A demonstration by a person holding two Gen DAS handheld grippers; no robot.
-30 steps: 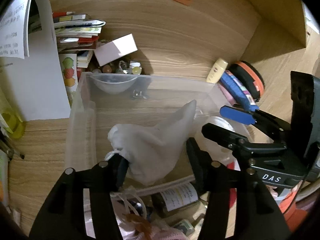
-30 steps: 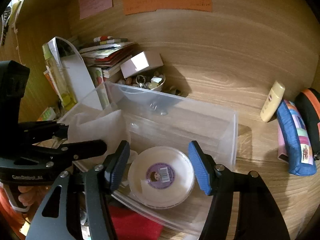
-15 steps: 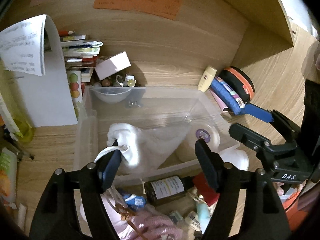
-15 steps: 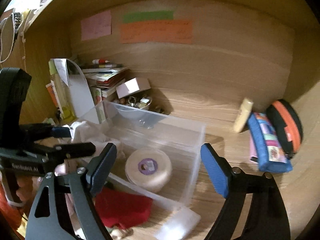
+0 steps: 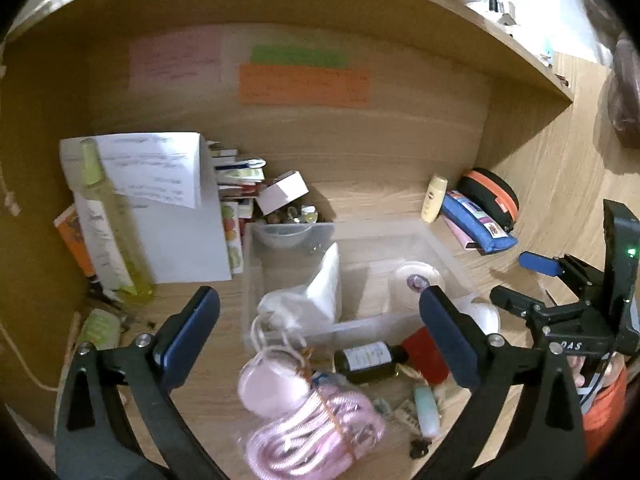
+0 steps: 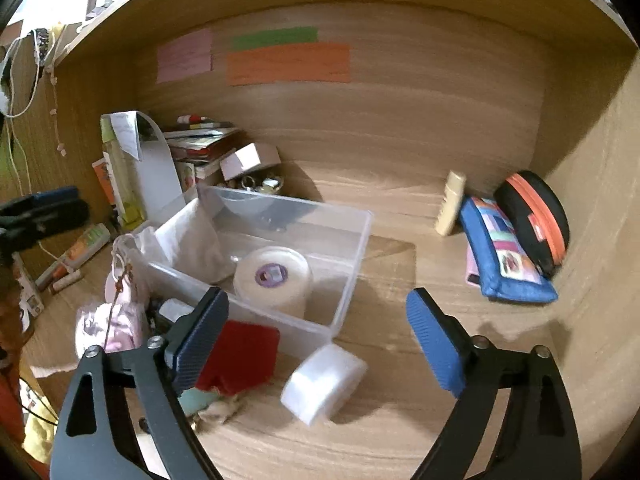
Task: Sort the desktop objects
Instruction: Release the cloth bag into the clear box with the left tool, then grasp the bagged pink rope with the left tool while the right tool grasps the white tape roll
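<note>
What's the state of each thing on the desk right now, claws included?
left claw: opening, nothing between the fingers
right claw: opening, nothing between the fingers
clear bin: upright, no lid on it
white pouch: in the bin, drawstring hanging over the front wall
round white tub: in the bin, lid on
dark bottle: lying on its side before the bin
black-and-orange case: zipped shut

- We see a clear, glossy plastic bin point(image 6: 352, 240).
- We note the matt wood-grain desk point(image 6: 400, 420).
- We find ribbed blue pads point(image 6: 434, 344) at 4 o'clock.
</note>
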